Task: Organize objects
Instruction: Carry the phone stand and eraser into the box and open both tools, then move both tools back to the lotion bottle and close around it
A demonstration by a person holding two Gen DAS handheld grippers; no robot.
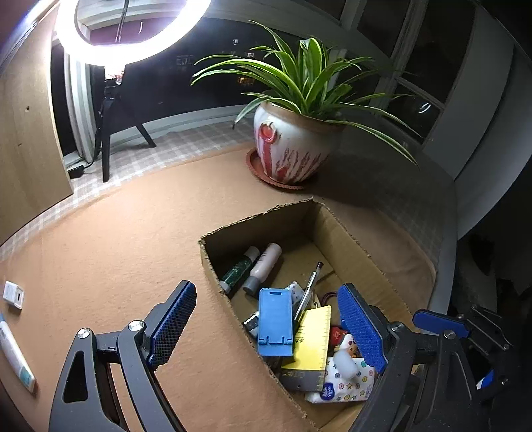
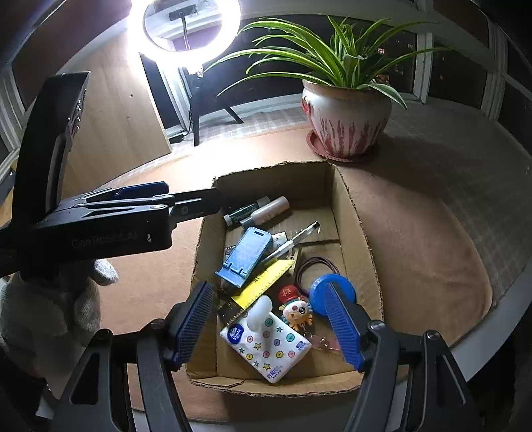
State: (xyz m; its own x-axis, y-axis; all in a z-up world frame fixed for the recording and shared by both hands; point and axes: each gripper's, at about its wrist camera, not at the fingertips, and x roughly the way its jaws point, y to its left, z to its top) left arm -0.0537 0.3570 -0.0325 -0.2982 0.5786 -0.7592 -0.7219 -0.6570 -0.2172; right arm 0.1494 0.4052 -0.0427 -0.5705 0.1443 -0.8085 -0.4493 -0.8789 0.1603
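An open cardboard box [image 1: 259, 226] [image 2: 276, 186] on the brown mat holds a blue phone stand [image 1: 275, 322] [image 2: 246, 252], a yellow ruler [image 1: 312, 342] [image 2: 266, 282], a pen [image 2: 292, 241], two tubes [image 2: 256, 211], a tissue pack [image 2: 269, 345], a toy keychain [image 2: 294, 309] and a blue round lid [image 2: 319, 295]. My left gripper [image 1: 267, 287] is open above the box's left wall, with the stand lying free below it. My right gripper [image 2: 267, 289] is open over the box's near end and holds nothing. A white tube [image 1: 16, 359] and a small white case [image 1: 13, 294] lie on the mat outside the box.
A potted plant [image 1: 292, 149] [image 2: 345, 123] stands on a saucer behind the box. A ring light [image 2: 184, 30] on a tripod and a wooden board [image 1: 26, 133] are at the back left. The table edge [image 2: 482, 345] curves close on the right. A gloved hand [image 2: 50, 309] holds the left gripper.
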